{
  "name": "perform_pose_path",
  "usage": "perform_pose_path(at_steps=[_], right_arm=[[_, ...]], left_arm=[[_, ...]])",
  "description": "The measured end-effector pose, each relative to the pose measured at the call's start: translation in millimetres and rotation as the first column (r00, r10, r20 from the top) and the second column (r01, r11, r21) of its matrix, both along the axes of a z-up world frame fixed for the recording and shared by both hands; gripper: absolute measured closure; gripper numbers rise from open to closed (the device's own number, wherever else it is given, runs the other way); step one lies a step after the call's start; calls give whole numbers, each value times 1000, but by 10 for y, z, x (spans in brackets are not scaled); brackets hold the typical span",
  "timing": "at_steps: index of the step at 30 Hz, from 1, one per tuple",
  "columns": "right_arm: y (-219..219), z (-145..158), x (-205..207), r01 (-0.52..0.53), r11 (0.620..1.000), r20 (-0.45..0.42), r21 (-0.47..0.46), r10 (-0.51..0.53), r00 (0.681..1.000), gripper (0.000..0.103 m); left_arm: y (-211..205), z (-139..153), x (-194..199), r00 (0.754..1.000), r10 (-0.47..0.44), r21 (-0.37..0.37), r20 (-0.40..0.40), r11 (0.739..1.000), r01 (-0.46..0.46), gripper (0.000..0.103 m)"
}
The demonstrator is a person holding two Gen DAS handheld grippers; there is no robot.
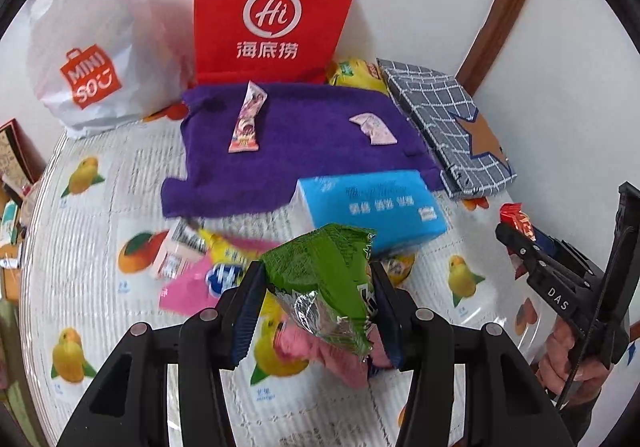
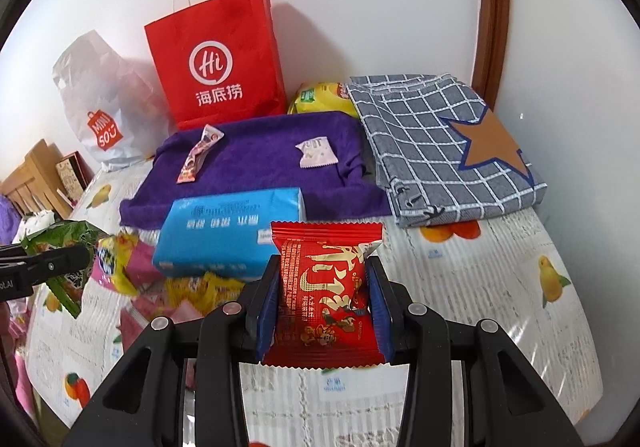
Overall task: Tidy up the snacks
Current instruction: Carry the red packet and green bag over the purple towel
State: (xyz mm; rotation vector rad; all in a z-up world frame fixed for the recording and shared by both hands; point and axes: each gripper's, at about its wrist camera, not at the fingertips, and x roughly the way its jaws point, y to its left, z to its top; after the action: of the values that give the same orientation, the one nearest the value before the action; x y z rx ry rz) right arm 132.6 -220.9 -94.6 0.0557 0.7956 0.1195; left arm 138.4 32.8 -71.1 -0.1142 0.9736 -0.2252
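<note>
Clamped between the blue pads of the left gripper point(image 1: 318, 301) is a green foil snack bag point(image 1: 324, 283), which is held crumpled above the table, its silver inner side turned toward the camera. Beneath it a loose heap of snack packets point(image 1: 208, 267) in yellow, pink and blue is seen on the fruit-printed tablecloth point(image 1: 80, 227). Just beyond the heap a blue tissue pack point(image 1: 372, 207) is laid, its far edge resting against a purple towel point(image 1: 300, 143). On the towel two items are placed well apart: a long pink stick packet point(image 1: 247, 119) to the left and a small pale pink packet point(image 1: 374, 129) to the right.

A red snack packet point(image 2: 326, 295) with gold lettering is gripped squarely by the right gripper point(image 2: 326, 307), both pads pressed on its sides, and it is held upright over the cloth, near the tissue pack. Beside the towel on the right a folded grey checked cloth point(image 2: 432, 155) with a brown star patch is laid. A yellow bag point(image 2: 324, 97) is partly hidden behind the towel. Against the wall a red paper bag point(image 2: 216, 59) is stood, and a white plastic bag point(image 2: 100, 103) with a red logo is set to its left.
</note>
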Motion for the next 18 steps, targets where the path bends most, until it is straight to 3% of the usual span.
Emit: perform_pose_path(at_steps=[18], right_arm=[[243, 148, 751, -27, 999, 14, -29, 27, 1000, 63]], left_arm=[[-97, 137, 726, 999, -8, -16, 41, 1000, 9, 54]])
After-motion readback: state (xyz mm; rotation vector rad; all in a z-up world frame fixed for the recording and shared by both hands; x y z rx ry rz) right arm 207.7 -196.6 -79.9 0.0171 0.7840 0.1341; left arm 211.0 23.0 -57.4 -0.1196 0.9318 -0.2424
